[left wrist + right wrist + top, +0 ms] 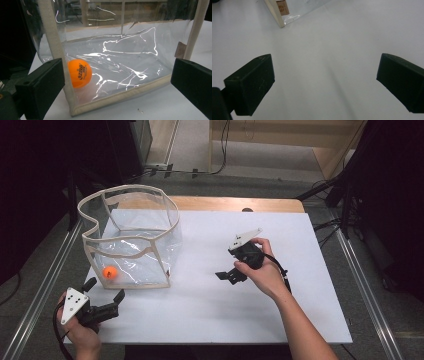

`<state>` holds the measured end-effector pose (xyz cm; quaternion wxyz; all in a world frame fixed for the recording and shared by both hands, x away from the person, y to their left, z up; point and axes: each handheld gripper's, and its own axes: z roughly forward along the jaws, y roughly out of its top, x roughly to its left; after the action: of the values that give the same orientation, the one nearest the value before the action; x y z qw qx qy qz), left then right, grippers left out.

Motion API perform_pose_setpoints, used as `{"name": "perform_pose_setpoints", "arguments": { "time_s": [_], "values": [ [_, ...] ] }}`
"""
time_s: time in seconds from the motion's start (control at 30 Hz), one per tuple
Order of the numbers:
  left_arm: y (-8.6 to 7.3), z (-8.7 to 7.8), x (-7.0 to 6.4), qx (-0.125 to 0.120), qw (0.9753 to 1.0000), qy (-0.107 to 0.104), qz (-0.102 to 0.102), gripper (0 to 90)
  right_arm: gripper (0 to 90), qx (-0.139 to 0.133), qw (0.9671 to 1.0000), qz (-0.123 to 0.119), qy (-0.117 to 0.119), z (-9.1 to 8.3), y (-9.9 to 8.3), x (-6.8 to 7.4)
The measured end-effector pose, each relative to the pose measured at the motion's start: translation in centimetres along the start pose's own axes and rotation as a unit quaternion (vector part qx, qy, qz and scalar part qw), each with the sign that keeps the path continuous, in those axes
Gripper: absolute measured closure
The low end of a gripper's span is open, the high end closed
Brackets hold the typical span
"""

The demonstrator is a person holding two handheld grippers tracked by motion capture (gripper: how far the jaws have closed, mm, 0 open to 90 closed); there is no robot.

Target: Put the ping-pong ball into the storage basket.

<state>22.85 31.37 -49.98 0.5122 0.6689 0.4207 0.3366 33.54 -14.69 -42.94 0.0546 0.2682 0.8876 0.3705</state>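
**Ball in the bag, both grippers empty**

The orange ball (109, 272) lies on the floor of the clear bag (131, 237), in its near left corner, close against the cream-edged front wall (in the left gripper view it sits just behind the corner seam). The bag stands open on the white table (260, 320), towards the left side. So the placing looks done, judging from how things lie.

The left gripper (104, 297) hovers just in front of the bag's near corner, jaws spread wide, holding nothing. The right gripper (226, 275) is well apart from the bag over bare table, jaws likewise apart and empty.

What is left, if anything, seems small: drawing both grippers back, or perhaps handling the bag itself.
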Motion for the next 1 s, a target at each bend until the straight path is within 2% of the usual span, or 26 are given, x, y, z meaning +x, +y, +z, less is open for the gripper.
{"name": "perform_pose_setpoints", "arguments": {
  "time_s": [1.0],
  "values": [
    [0.0,0.0,0.0,0.000,1.0000,0.001,0.001,0.0,0.0,-0.042,0.9984,0.036,-0.013,-1.9,-4.8,-0.3]
  ]
}}
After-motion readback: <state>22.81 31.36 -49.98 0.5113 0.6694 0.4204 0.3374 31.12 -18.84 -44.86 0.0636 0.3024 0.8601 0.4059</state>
